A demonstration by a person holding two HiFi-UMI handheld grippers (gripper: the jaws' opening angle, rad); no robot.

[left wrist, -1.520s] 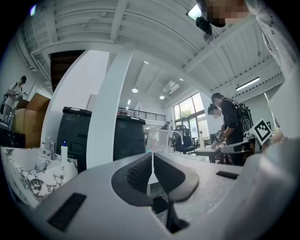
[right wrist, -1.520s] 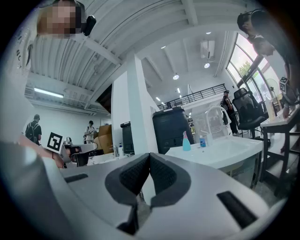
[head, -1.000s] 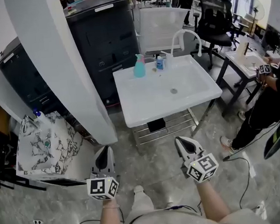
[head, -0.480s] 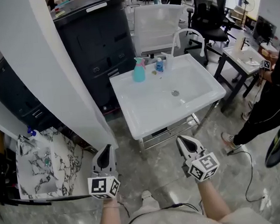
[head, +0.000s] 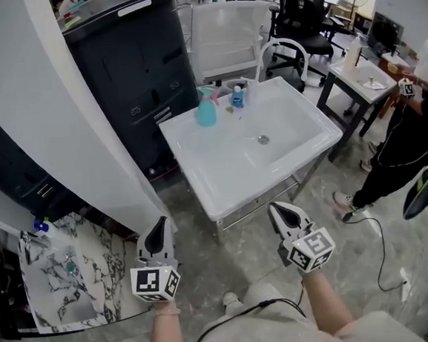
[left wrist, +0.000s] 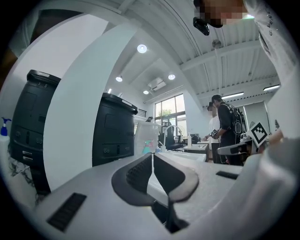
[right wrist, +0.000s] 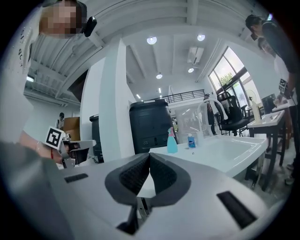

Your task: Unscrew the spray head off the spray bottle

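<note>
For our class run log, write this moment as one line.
left gripper: shut, empty | right gripper: shut, empty | spray bottle: on sink, spray head on, untouched

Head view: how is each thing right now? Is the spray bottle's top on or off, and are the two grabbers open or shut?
spray bottle: upright at the back of the sink, untouched
spray head: on the bottle, not yet unscrewed
small blue bottle: upright beside the spray bottle
left gripper: shut, holding nothing
right gripper: shut, holding nothing
</note>
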